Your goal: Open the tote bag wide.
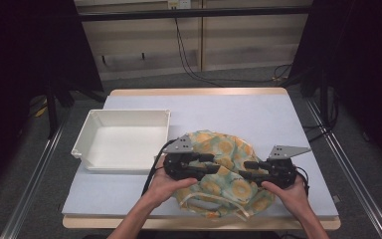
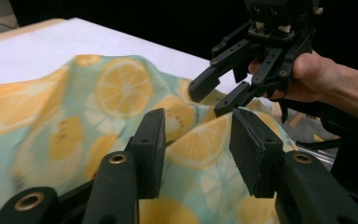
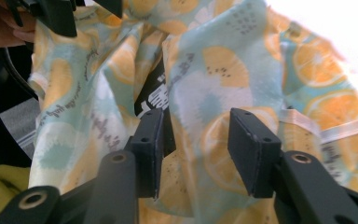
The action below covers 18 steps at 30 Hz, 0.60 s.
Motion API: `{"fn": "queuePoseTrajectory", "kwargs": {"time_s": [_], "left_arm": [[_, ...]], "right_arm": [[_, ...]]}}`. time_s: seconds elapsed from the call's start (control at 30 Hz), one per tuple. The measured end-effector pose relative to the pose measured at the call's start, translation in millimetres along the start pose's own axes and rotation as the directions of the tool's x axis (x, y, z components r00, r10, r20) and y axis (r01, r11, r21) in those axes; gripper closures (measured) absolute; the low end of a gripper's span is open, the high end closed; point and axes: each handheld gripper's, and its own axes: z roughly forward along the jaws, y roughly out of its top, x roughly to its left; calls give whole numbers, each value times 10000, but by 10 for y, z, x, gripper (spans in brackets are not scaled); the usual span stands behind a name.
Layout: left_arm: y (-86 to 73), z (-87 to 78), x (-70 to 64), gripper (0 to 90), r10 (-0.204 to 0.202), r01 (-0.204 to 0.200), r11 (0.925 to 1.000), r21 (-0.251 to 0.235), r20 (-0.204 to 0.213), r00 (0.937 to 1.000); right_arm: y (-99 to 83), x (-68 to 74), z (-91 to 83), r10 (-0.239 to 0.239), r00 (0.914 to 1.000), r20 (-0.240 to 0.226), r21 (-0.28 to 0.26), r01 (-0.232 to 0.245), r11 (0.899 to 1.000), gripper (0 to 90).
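The lemon cloth (image 1: 224, 169) is lying bunched on the counter (image 1: 248, 114), beside the white tray (image 1: 124, 142). The left claw (image 1: 214, 164) and right claw (image 1: 246, 169) are hovering open over it, maybe touching

Matt printed cloth (image 1: 224, 169); smooth white plastic tray (image 1: 124, 139).

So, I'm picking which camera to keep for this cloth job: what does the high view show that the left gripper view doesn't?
The high view alone has the white tray, the floor beyond the table and the cloth's pale straps at the near edge. The left gripper view alone gives a close look between its own open jaws at the lemon print. Both share the cloth, the table and the right hand-held gripper, open over the cloth.
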Motion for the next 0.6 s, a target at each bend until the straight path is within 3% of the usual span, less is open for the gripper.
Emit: {"fn": "queuePoseTrajectory", "kwargs": {"time_s": [0.23, 0.33, 0.5, 0.6], "left_arm": [[-31, 222, 7, 484, 82, -89, 9993, 367, 179, 9998], [-49, 304, -23, 434, 282, -304, 9978, 593, 376, 9989], [-54, 393, -124, 398, 534, -582, 9960, 684, 699, 9961], [-77, 470, -156, 416, 621, -694, 9927, 989, 755, 9952]], "right_arm": [[-21, 7, 63, -89, 10000, 18, 237, 89, 9997, 536], [-26, 6, 69, -103, 9999, 128, 265, 100, 9996, 543], [-42, -20, 91, -90, 9996, 266, 348, 81, 9994, 599], [-46, -30, 125, -44, 9997, 229, 396, 35, 9992, 657]]}}
